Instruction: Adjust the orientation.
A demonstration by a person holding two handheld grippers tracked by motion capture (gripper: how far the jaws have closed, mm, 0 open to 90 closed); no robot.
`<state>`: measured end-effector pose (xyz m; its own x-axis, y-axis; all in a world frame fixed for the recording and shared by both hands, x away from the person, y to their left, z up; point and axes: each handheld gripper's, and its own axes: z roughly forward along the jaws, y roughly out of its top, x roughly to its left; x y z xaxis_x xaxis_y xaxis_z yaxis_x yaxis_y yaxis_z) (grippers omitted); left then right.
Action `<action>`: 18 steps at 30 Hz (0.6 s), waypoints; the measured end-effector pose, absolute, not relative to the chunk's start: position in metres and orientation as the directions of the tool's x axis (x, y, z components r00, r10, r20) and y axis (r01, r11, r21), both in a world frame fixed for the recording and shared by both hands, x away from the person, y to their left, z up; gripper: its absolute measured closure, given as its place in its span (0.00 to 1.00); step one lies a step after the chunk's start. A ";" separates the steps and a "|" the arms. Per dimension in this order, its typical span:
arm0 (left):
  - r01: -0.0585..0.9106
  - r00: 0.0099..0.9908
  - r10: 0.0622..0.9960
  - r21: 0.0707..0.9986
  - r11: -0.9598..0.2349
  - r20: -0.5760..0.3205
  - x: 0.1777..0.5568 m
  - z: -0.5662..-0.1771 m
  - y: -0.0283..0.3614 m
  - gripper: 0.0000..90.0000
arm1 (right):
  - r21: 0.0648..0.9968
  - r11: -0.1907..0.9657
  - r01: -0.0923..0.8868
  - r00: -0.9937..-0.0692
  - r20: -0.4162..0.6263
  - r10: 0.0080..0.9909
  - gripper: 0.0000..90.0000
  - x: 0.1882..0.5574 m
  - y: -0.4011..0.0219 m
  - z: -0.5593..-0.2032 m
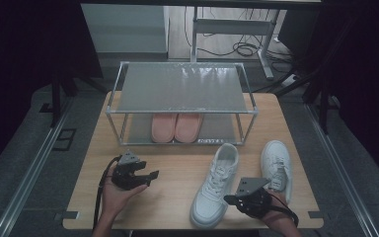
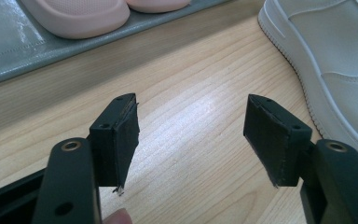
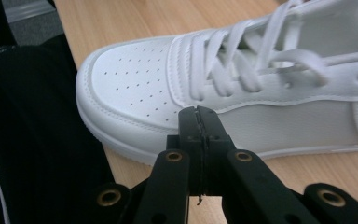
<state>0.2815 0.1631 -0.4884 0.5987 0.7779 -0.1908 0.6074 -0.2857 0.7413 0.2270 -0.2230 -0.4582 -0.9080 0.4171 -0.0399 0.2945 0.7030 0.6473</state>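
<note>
The right tongs (image 3: 199, 114), pressed together on nothing, sit just beside the white sneaker (image 3: 242, 79), while the left tongs (image 2: 193, 135) stand apart over bare tabletop (image 2: 191, 84).

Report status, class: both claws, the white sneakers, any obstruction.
Left claw open, empty. Right claw shut, empty, beside near white sneaker. Second sneaker at right. Nothing between.

- The high view is dim and soft, with dark surroundings at left and right.
- Overhead light leaves glare on the shelf top (image 1: 180, 86) and a pale sheen on the desk (image 2: 200, 140).
- In the right gripper view the near jaws look slightly blurred.
</note>
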 end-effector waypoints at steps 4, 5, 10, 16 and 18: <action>0.606 0.596 0.779 0.745 -0.278 -0.194 0.281 -0.487 0.164 0.40 | 0.628 0.726 0.281 -0.921 -0.037 0.388 1.00 0.225 -0.217 -0.461; 0.605 0.596 0.780 0.746 -0.277 -0.193 0.281 -0.487 0.165 0.41 | 0.624 0.731 0.275 -0.925 -0.037 0.379 1.00 0.224 -0.214 -0.462; 0.608 0.595 0.779 0.745 -0.276 -0.197 0.281 -0.488 0.165 0.41 | 0.607 0.748 0.267 -0.932 -0.035 0.361 1.00 0.225 -0.205 -0.469; 0.610 0.596 0.778 0.743 -0.278 -0.198 0.282 -0.489 0.165 0.41 | 0.612 0.742 0.272 -0.932 -0.024 0.362 1.00 0.227 -0.205 -0.470; 0.610 0.597 0.777 0.741 -0.280 -0.198 0.282 -0.489 0.164 0.40 | 0.610 0.743 0.275 -0.932 -0.022 0.363 1.00 0.227 -0.204 -0.470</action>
<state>0.2817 0.1642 -0.4889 0.5970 0.7775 -0.1976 0.6100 -0.2801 0.7412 0.2268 -0.2041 -0.4704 -0.9315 0.3629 -0.0224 0.2749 0.7432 0.6100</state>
